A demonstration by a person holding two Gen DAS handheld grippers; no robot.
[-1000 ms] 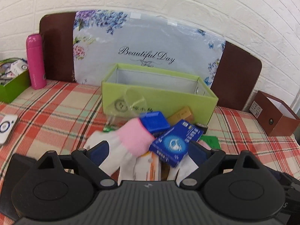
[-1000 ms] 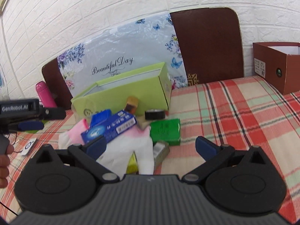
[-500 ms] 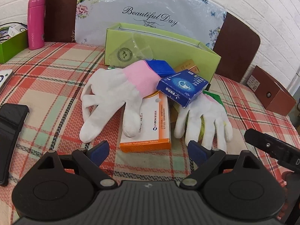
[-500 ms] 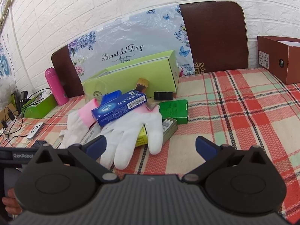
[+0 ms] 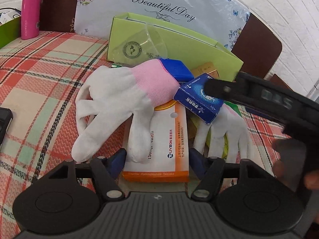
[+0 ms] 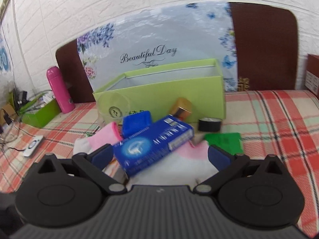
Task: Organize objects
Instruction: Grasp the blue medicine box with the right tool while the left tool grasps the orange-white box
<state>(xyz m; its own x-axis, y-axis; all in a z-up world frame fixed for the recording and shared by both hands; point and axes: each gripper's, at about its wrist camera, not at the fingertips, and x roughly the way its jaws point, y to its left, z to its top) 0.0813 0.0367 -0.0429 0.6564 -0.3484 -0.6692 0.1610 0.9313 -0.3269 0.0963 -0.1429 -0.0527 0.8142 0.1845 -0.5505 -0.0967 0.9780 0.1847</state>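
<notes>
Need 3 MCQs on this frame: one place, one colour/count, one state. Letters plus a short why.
1. Where does the orange medicine box lie?
A. Inside the green box
B. On the tablecloth, partly under a white glove
C. Beside the pink bottle

2. What colour are the cuffs of the two gloves?
A. Pink
B. Yellow
C. Black

3. How is the left gripper?
A. Shut on a glove
B. Shut on the blue carton
C. Open, its fingers either side of the orange medicine box

Key: 1 B, the left glove drapes over its far end. 2 A, pink band on the left glove; the right glove also shows pink. 3 C, both pads stand apart.
</notes>
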